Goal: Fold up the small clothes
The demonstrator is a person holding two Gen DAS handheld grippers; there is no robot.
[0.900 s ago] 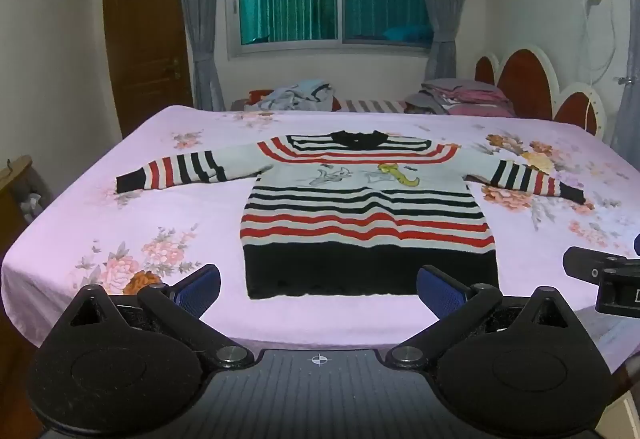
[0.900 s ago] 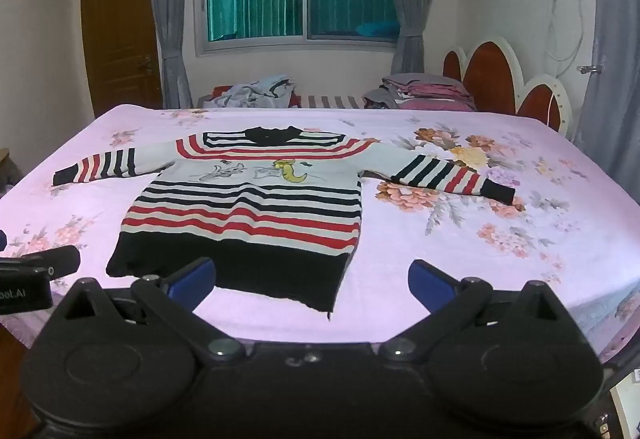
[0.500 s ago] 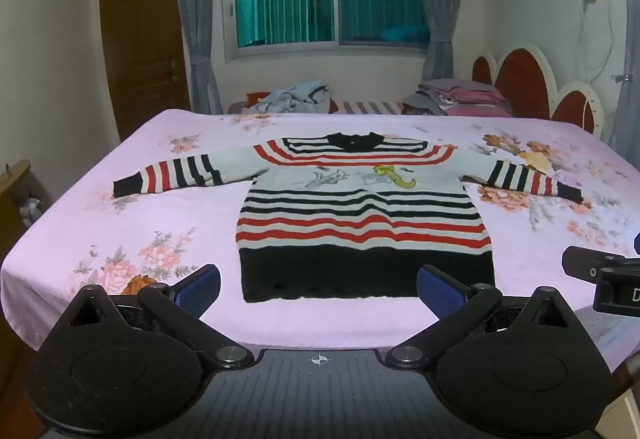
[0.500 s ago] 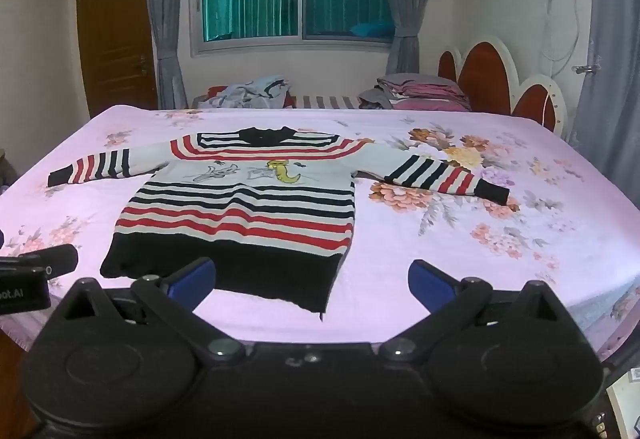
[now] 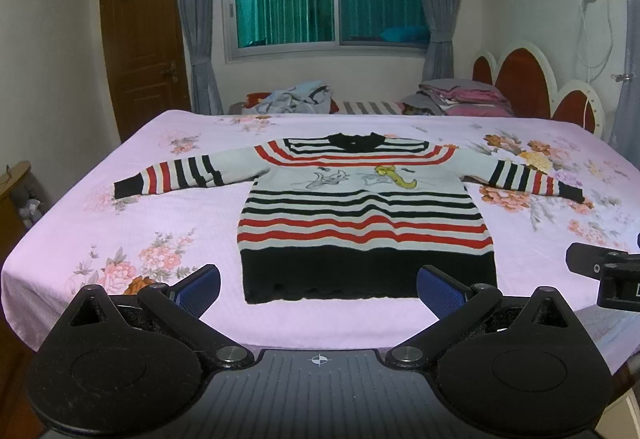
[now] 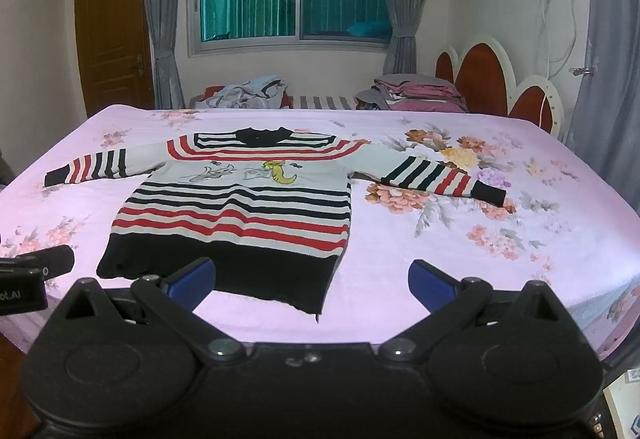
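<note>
A small striped sweater (image 5: pixel 360 215) (image 6: pixel 248 207), white with red and black bands, a black hem and a cartoon print, lies flat on the pink floral bedsheet (image 5: pixel 120 223) with both sleeves spread out. My left gripper (image 5: pixel 318 289) is open and empty, hovering before the near edge of the bed in front of the hem. My right gripper (image 6: pixel 312 281) is also open and empty, facing the sweater's lower right corner. Each gripper shows at the edge of the other's view.
A heap of loose clothes (image 5: pixel 296 99) and a stack of folded pink and grey bedding (image 5: pixel 460 97) lie beyond the far side of the bed. A red and white headboard (image 5: pixel 532 87) stands at right, a wooden door (image 5: pixel 144 47) at left.
Both views have shifted slightly; the sweater sits a little lower and larger in the frames, so both grippers have eased toward the bed. Jaws stay wide.
</note>
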